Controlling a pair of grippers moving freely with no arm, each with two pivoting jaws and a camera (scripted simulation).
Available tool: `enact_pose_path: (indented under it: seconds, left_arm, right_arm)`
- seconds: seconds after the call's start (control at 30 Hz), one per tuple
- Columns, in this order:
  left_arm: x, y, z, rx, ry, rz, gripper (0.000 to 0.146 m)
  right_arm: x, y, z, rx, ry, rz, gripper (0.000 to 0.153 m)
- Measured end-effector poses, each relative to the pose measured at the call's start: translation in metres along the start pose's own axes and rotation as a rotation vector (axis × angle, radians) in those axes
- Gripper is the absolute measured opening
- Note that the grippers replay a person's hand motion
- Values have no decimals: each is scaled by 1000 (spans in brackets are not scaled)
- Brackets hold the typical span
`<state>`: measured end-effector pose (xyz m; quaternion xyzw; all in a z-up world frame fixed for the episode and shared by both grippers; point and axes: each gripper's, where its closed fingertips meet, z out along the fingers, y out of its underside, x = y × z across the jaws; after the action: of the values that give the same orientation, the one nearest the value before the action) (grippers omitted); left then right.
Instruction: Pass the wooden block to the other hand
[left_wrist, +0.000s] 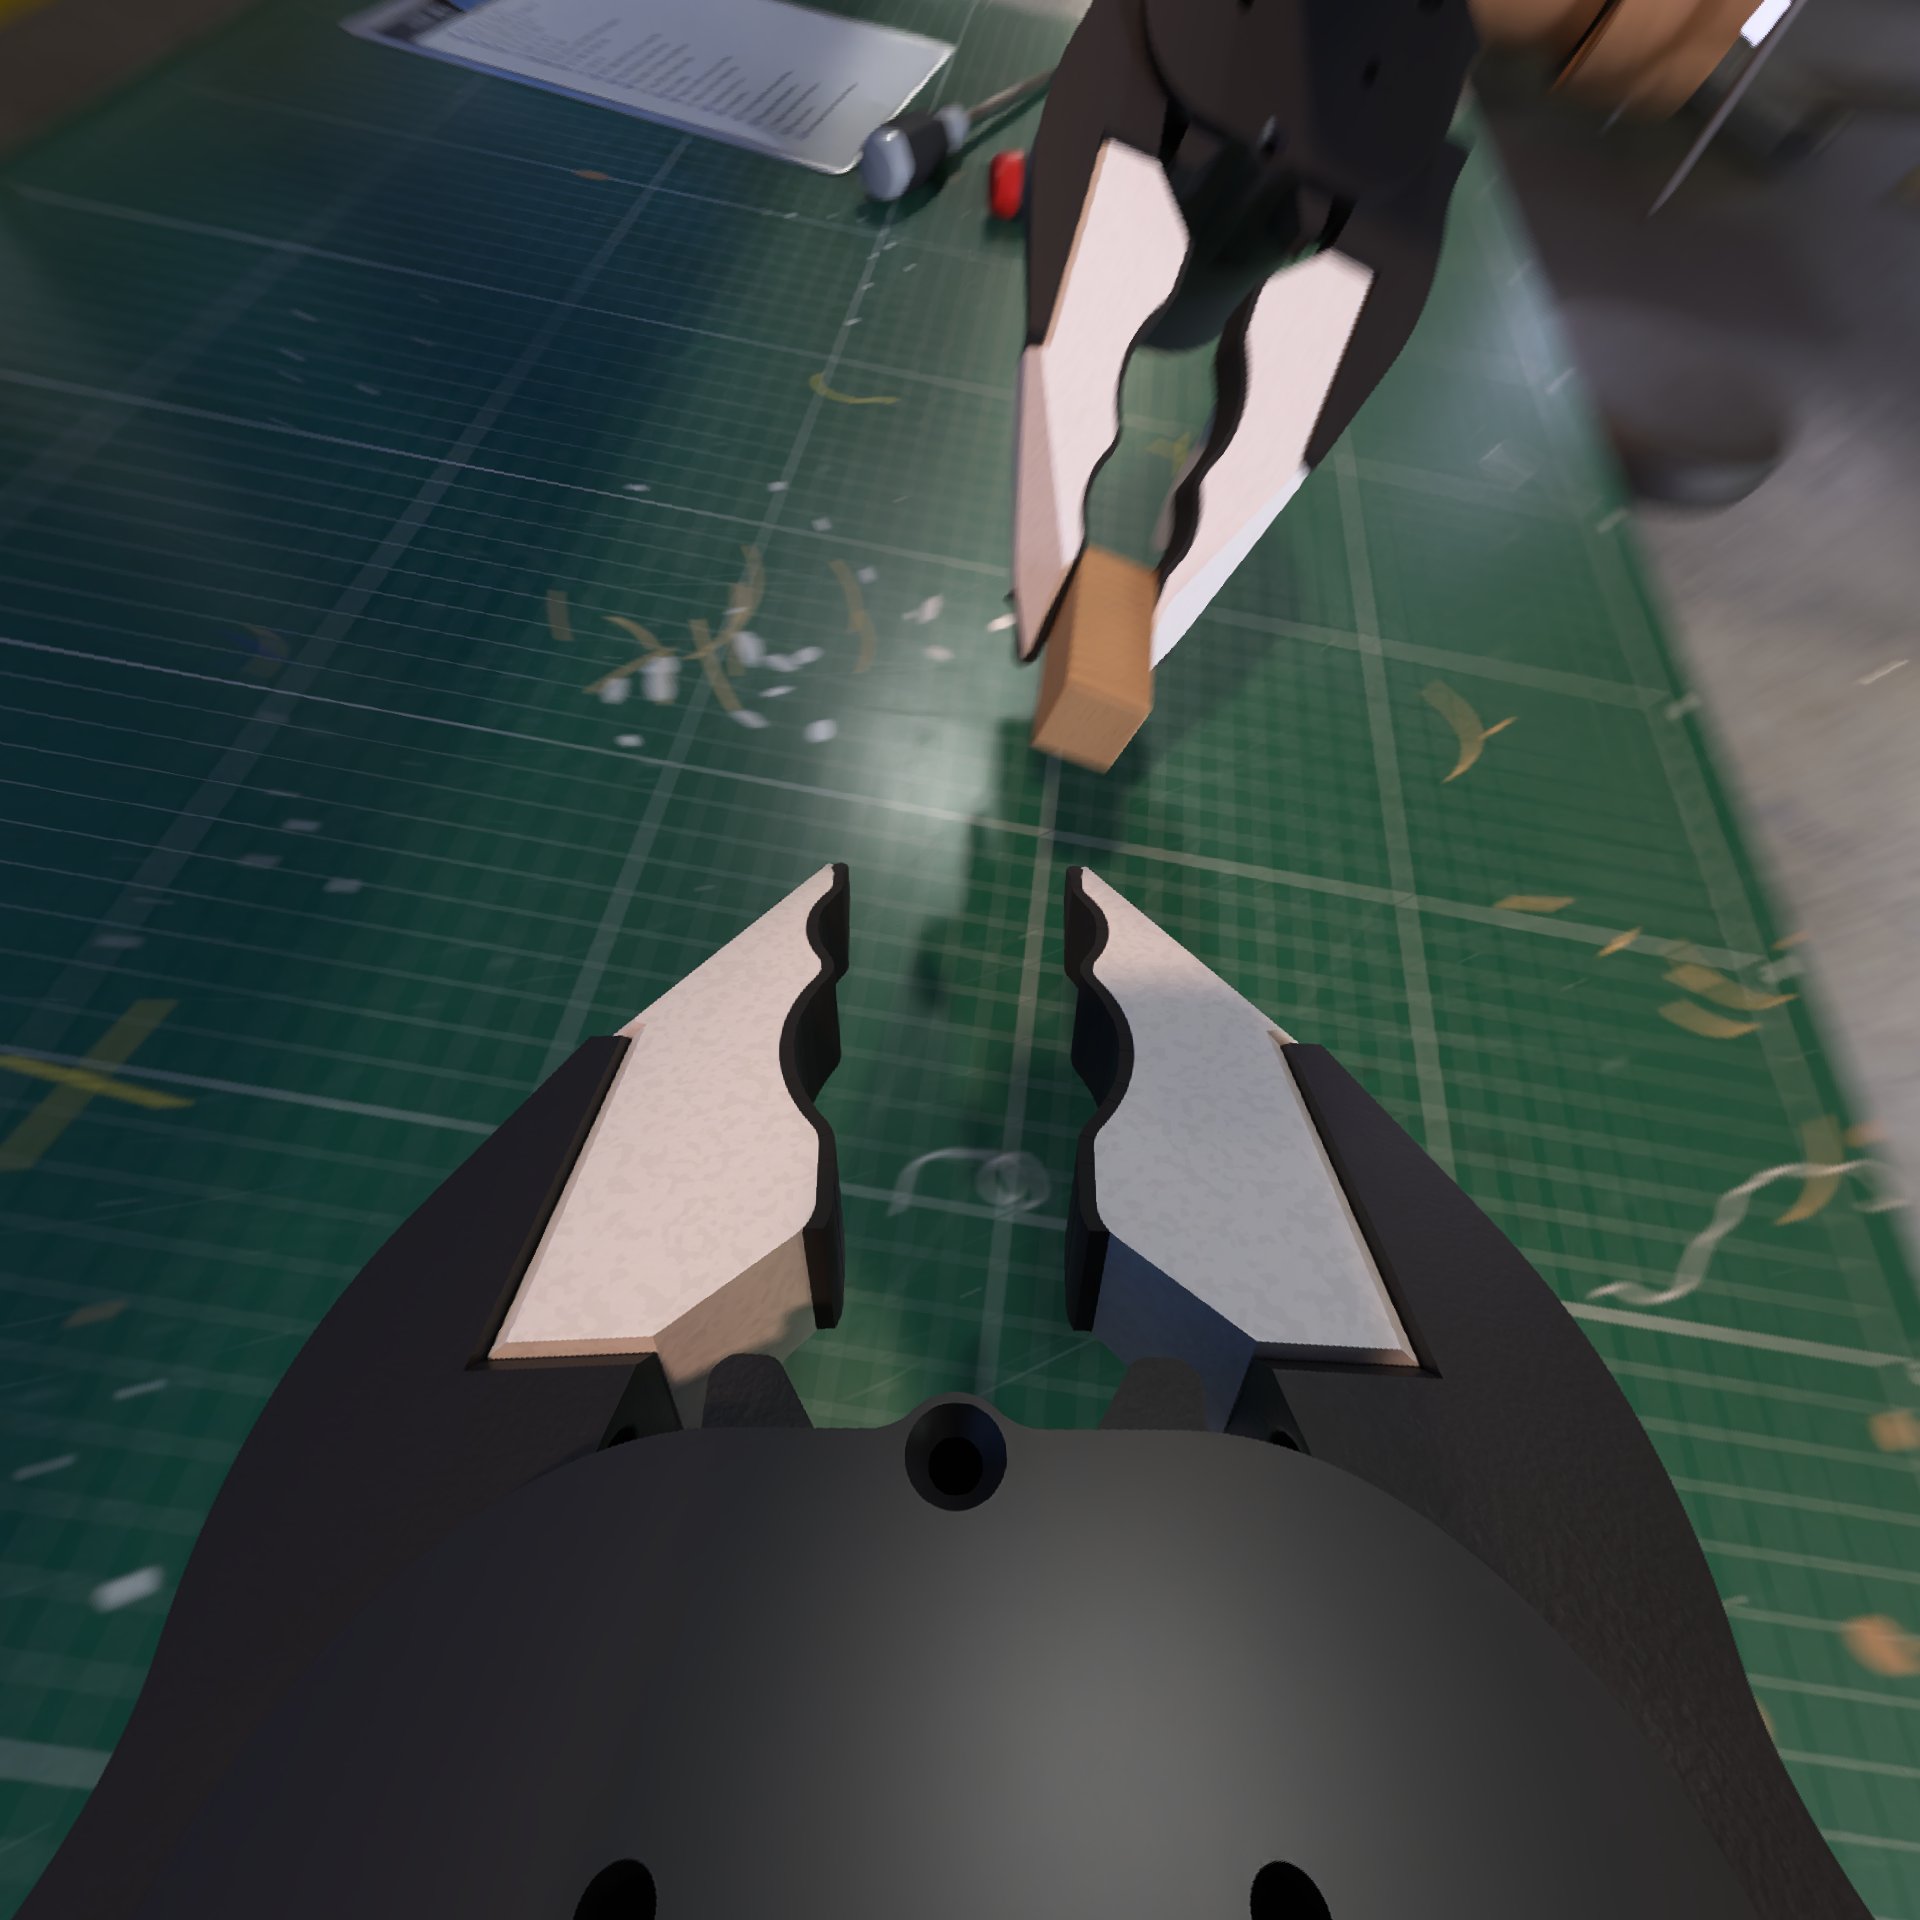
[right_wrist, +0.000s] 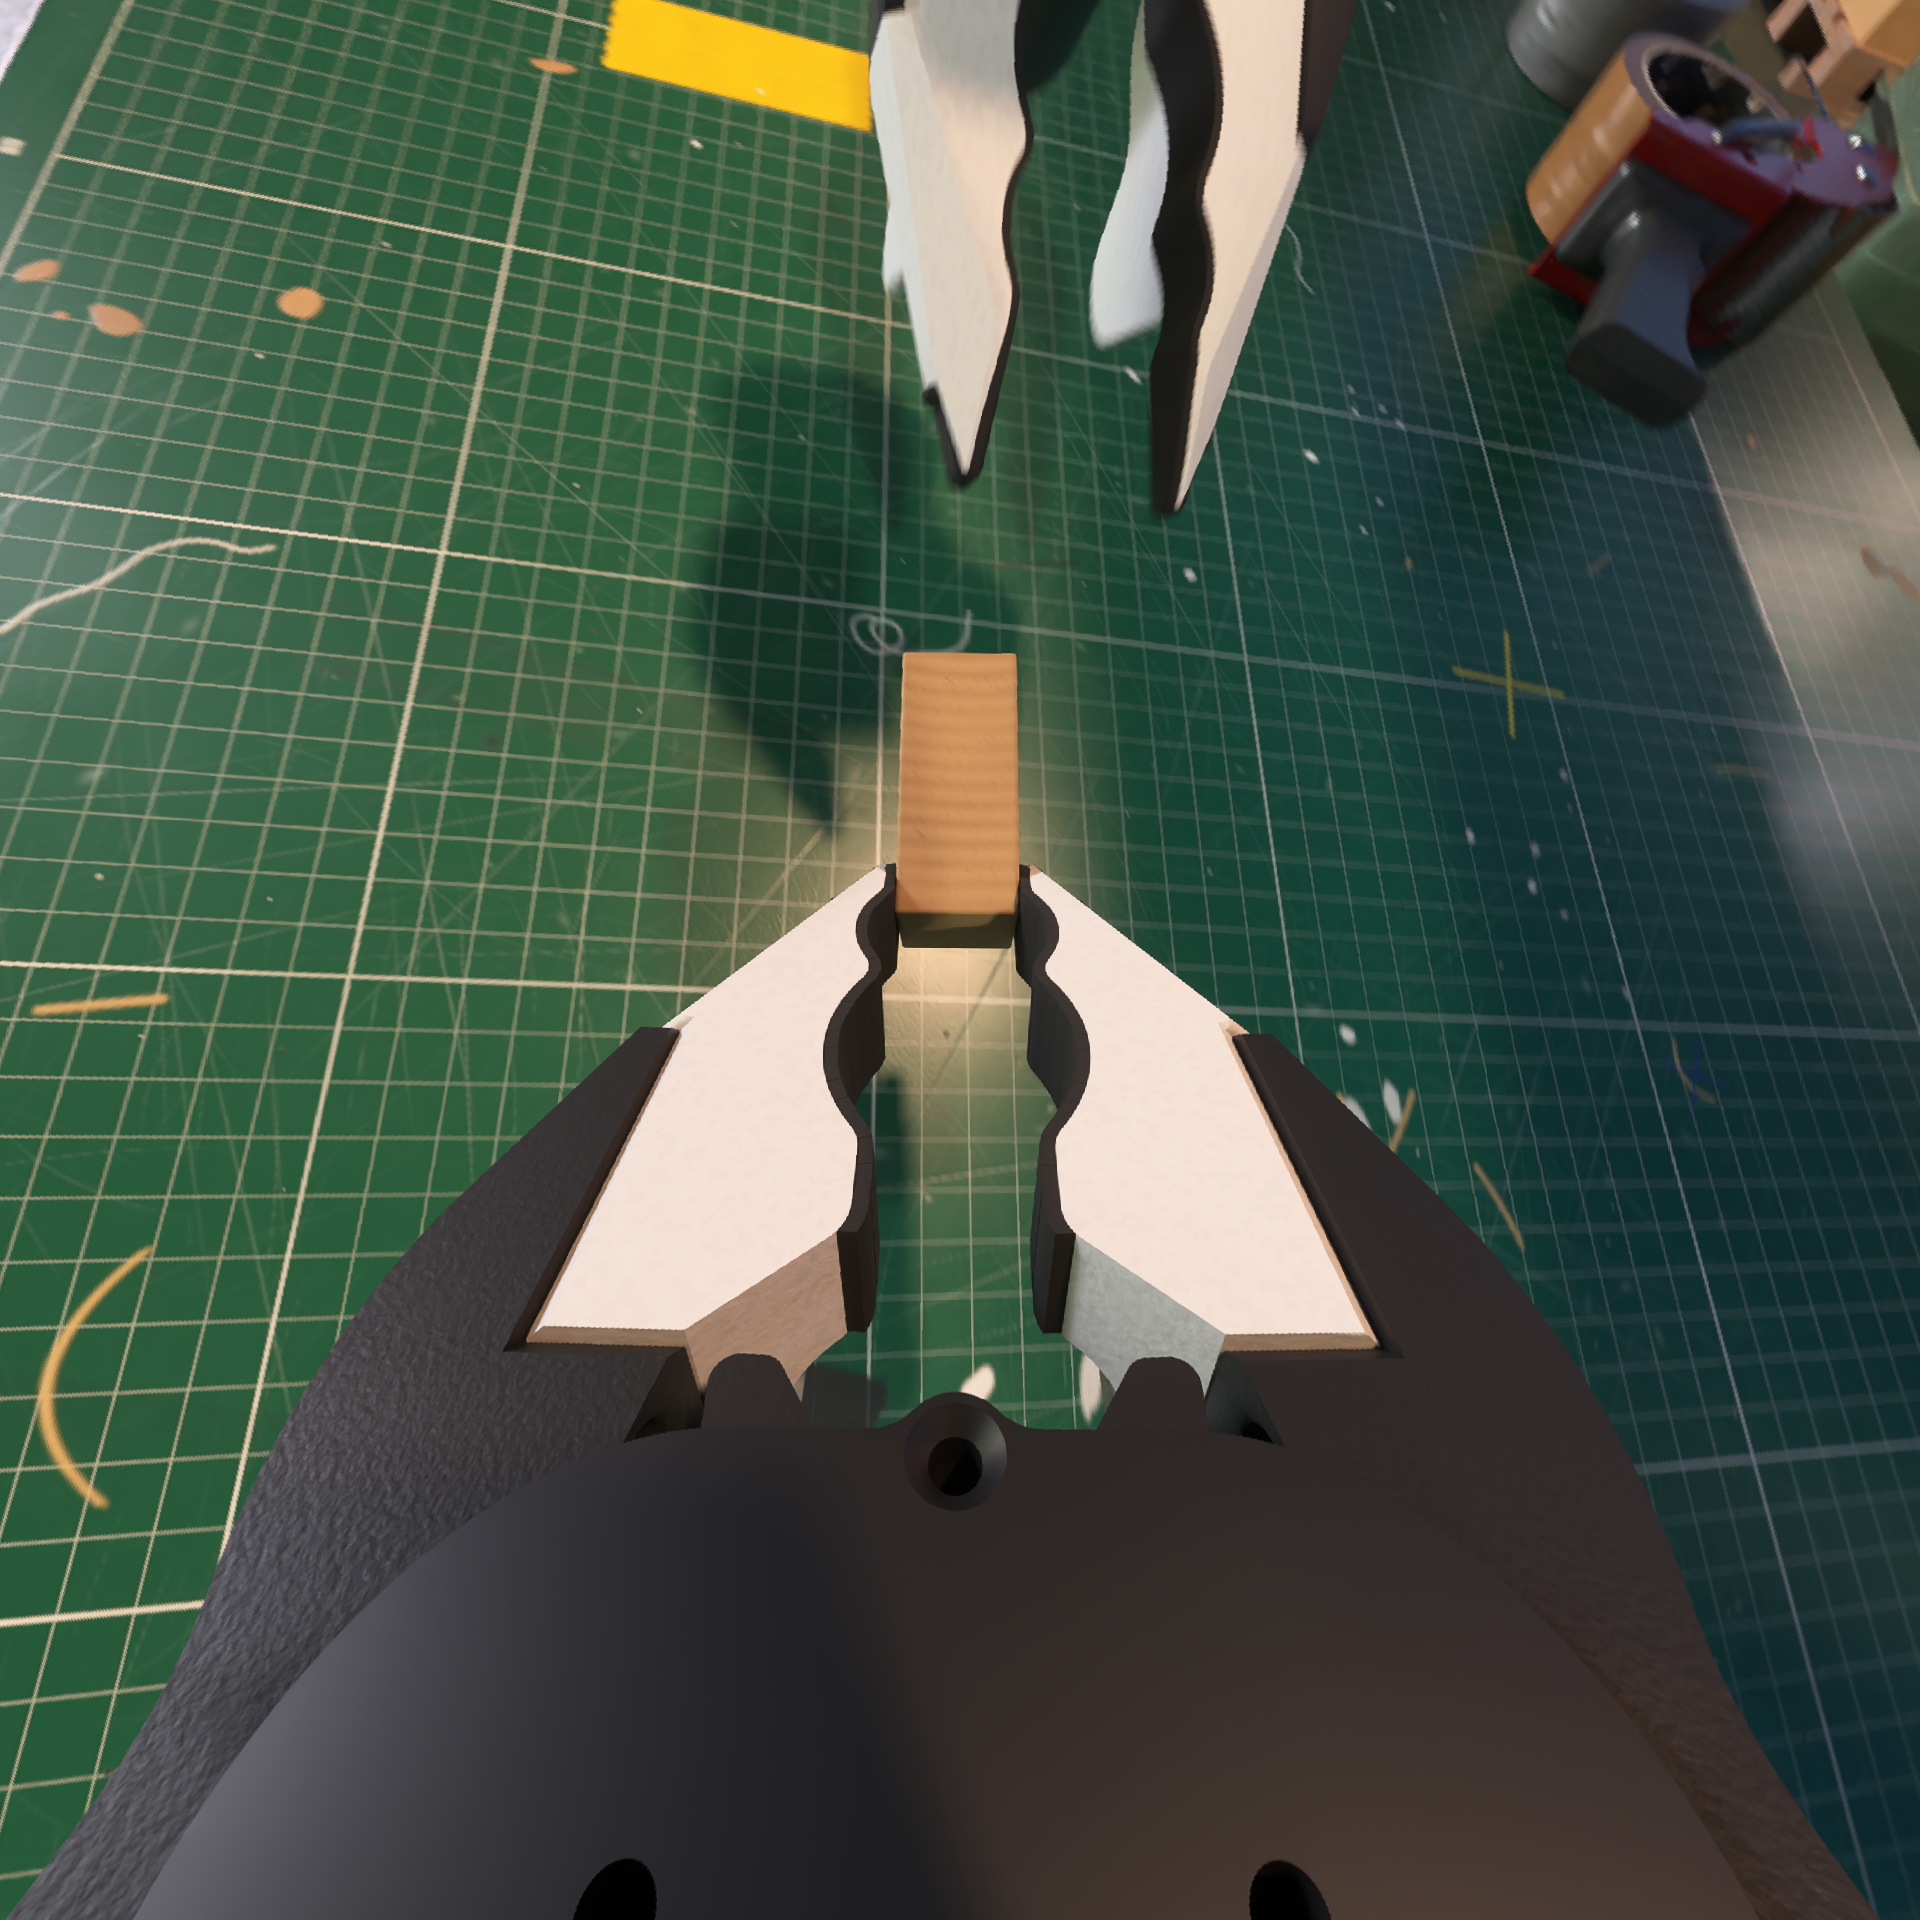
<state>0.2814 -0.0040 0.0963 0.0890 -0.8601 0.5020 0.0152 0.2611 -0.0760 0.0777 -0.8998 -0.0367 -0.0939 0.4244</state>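
The right tongs (right_wrist: 956, 883) were pinching the wooden block (right_wrist: 957, 779) by one end, up over the middle of the tabletop (right_wrist: 312, 727). The left tongs (left_wrist: 956, 883) were spread, empty, nearby. I'd line them squarely around the free end before squeezing.

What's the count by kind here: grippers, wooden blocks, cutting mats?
Grippers: 2, left gripper open and empty, right gripper shut on the block
Wooden block: 1, sticking out past the right gripper's fingertips
Green cutting mat: 1
Total: 4
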Motion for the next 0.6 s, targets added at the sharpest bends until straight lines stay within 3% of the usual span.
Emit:
enact_pose_path:
  seconds: [0.13, 0.37, 0.6]
  left_arm:
    - [29, 4, 15, 3, 123, -169, 36]
    - [38, 27, 18, -76, -27, 124, 39]
    - [33, 40, 31, -148, -162, 275, 33]
  right_arm:
    - [-11, -16, 14, -12, -45, -80, 21]
    - [-19, -20, 38, -84, -137, -150, 21]
    - [-16, -16, 48, -170, -191, -209, 21]
